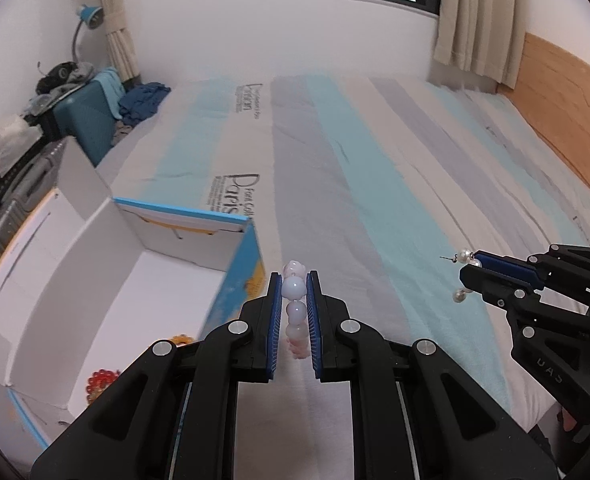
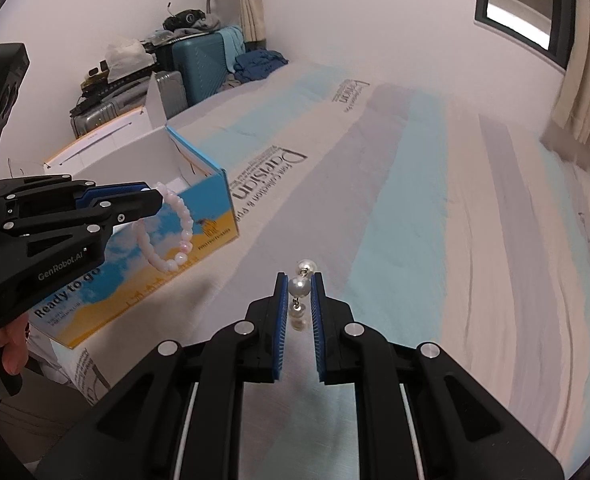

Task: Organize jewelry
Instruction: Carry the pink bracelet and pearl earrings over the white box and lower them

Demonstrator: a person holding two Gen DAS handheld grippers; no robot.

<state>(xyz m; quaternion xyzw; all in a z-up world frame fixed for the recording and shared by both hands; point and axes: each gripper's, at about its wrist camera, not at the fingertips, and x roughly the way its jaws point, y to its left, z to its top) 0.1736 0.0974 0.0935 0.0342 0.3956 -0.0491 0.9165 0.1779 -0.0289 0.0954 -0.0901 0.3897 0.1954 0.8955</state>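
Note:
My left gripper [image 1: 294, 280] is shut on a pale pink and lilac bead bracelet [image 1: 295, 291]. In the right wrist view the bracelet [image 2: 175, 236] hangs as a loop from the left gripper [image 2: 157, 199], in front of the box. My right gripper [image 2: 299, 280] is shut on a pearl drop earring [image 2: 299, 287], with one pearl above the pads and another dangling below. From the left wrist view the right gripper [image 1: 469, 270] holds that earring [image 1: 466, 258] above the bed. The open white box [image 1: 107, 280] lies left of both grippers, with orange and red beads [image 1: 102, 380] inside.
A striped bedsheet [image 1: 375, 184] covers the bed under both grippers. The box's blue and yellow outer side [image 2: 143, 280] faces the right gripper. Suitcases and clothes [image 1: 79, 112] are piled at the far left, and a wooden headboard [image 1: 567, 120] runs along the right.

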